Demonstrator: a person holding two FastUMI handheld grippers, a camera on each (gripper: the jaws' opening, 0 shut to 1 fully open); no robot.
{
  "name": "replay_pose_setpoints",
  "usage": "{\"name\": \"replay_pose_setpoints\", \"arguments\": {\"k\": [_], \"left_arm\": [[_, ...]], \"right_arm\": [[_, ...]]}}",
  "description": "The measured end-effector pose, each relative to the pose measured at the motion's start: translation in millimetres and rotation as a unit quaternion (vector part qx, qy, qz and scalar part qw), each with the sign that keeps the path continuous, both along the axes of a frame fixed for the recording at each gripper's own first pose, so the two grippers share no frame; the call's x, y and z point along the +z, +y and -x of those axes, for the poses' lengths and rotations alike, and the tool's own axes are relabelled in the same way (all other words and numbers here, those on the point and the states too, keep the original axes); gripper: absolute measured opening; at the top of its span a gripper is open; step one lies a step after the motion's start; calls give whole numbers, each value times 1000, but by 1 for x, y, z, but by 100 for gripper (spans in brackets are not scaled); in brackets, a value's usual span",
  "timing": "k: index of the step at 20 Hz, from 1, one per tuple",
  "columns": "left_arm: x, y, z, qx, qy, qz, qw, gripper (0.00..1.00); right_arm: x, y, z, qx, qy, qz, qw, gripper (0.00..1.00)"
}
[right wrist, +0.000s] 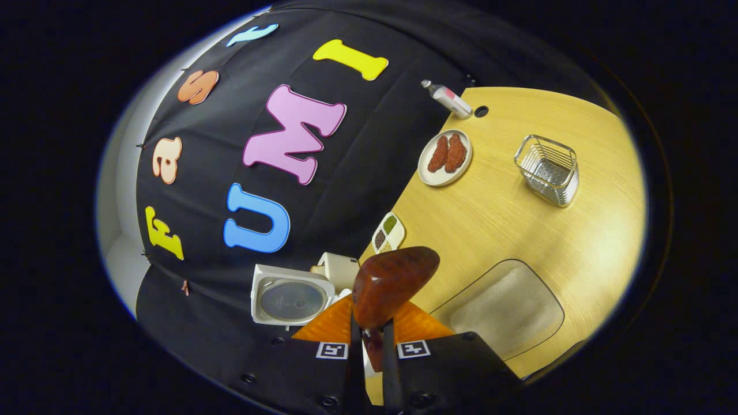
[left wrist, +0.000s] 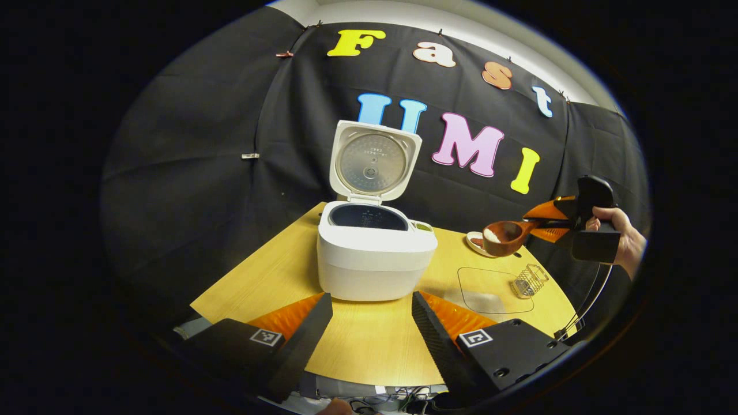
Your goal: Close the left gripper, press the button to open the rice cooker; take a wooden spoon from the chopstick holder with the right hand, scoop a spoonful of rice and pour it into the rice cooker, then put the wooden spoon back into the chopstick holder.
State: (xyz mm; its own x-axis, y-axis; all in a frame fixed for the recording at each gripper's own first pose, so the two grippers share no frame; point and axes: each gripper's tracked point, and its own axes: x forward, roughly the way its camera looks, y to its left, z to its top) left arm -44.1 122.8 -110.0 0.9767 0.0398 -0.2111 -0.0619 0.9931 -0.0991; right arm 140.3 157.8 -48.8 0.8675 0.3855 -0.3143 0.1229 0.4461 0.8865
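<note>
The white rice cooker (left wrist: 375, 259) stands mid-table with its lid (left wrist: 372, 161) raised and the dark inner pot showing. My left gripper (left wrist: 372, 301) hangs open just in front of it, holding nothing. To the right, a hand carries my right gripper (left wrist: 554, 222), shut on the handle of the wooden spoon (left wrist: 504, 236); white rice lies in its bowl, in the air right of the cooker. In the right gripper view the spoon's brown underside (right wrist: 392, 282) sticks out from that gripper (right wrist: 369, 337), with the cooker (right wrist: 291, 300) beyond. The wire chopstick holder (right wrist: 548, 170) (left wrist: 528, 280) stands apart on the table.
A clear shallow tray (right wrist: 501, 311) (left wrist: 490, 291) with pale contents lies near the table's right edge. A plate (right wrist: 445, 157) with two brown pieces, a small divided dish (right wrist: 388, 232) and a lying bottle (right wrist: 450, 99) sit along the back by the black cloth.
</note>
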Motion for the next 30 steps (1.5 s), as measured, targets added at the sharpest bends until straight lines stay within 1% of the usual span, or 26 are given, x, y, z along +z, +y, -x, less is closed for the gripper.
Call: {"name": "replay_pose_setpoints", "arguments": {"k": [5,10,12,15,18,20,22,25,27,30], "left_arm": [[-5,13,5,18,6,18,1000,95],[-5,8,5,23,8,43,999,95],[-4,4,4,24,6,49,999,95],[-3,6,2,24,7,52,998,95],[-2,14,-3,30,9,55,998,95],[-1,24,-9,37,10,54,998,95],[1,35,-11,47,9,55,997,95],[3,49,-11,59,6,57,997,95],[2,52,-11,65,8,57,996,95],[-4,56,-10,69,15,65,995,95]], "right_arm": [[24,41,-22,19,-14,-11,1000,16],[37,86,-49,37,-24,-9,999,16],[39,109,-57,51,-33,3,998,16],[38,143,-69,68,-55,43,995,16],[33,176,-73,87,-53,41,994,16],[26,193,-81,94,-52,50,993,16],[18,209,-88,102,-65,85,989,16],[18,226,-96,104,-105,141,979,16],[16,238,-100,110,-127,174,970,16],[13,255,-100,126,-158,223,954,16]]}}
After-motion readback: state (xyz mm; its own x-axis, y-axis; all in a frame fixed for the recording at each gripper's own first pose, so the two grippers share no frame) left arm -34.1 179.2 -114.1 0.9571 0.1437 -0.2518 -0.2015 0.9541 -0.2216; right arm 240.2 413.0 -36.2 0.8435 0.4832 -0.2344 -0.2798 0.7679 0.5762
